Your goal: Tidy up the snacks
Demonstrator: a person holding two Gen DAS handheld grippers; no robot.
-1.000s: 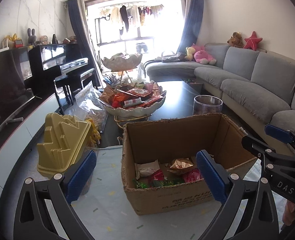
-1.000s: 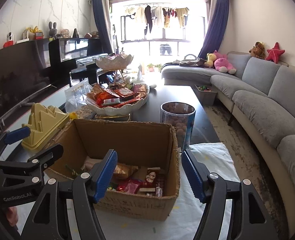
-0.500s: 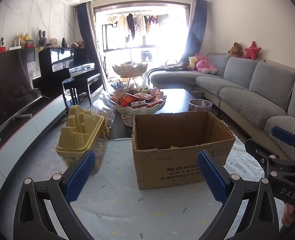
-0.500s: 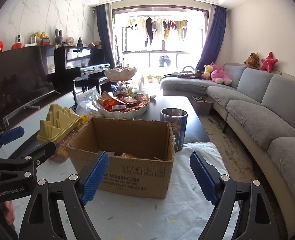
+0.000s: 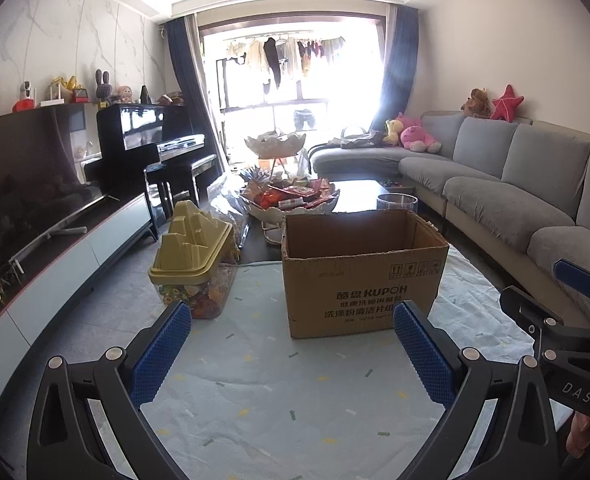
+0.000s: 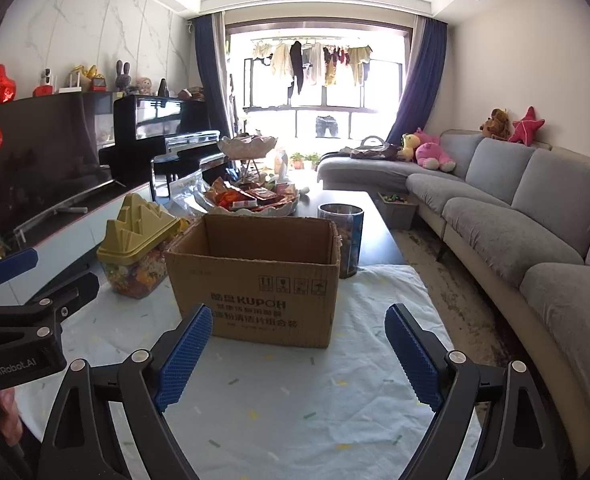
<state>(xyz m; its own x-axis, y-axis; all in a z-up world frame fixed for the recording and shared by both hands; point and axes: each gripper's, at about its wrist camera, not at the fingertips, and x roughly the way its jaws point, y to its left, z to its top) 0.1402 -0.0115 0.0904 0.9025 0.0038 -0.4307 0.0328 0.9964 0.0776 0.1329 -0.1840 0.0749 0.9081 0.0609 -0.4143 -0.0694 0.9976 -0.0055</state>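
A living room with a grey sofa (image 5: 495, 184). On the pale cloth-covered surface (image 5: 295, 400), an open brown cardboard box (image 5: 359, 276) sits toward its far edge. Left gripper (image 5: 291, 344) and right gripper (image 6: 295, 348): fingers apart, empty, the right's having just widened. Only the right view shows the clear cylindrical jar (image 6: 345, 240) fully.

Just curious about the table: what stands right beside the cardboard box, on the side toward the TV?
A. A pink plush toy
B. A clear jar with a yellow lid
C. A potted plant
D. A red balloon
B: a clear jar with a yellow lid stands next to the cardboard box on the pale cloth, on the TV side.
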